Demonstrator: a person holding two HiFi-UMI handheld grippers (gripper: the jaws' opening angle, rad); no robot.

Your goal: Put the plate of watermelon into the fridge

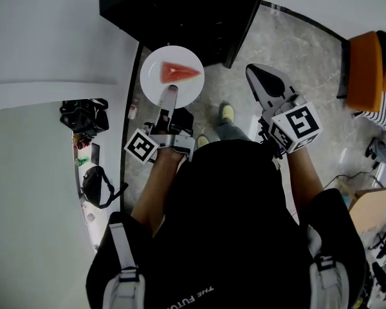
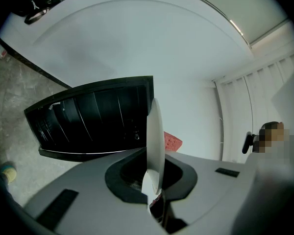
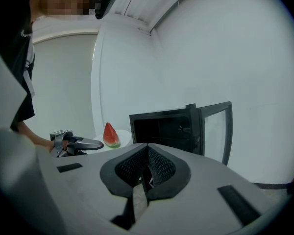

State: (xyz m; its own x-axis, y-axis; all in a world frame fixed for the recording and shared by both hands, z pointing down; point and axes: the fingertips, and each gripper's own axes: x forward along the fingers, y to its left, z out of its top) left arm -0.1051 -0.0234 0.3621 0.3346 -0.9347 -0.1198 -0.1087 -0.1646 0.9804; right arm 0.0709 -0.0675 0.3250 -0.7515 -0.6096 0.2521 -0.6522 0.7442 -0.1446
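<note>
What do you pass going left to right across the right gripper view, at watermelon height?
left gripper → watermelon slice → black fridge → its open glass door

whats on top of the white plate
A single red wedge of watermelon lies on the plate. The left tool clamps the near rim and covers a small strip of the plate there. Nothing else shows on the part in view.
</note>
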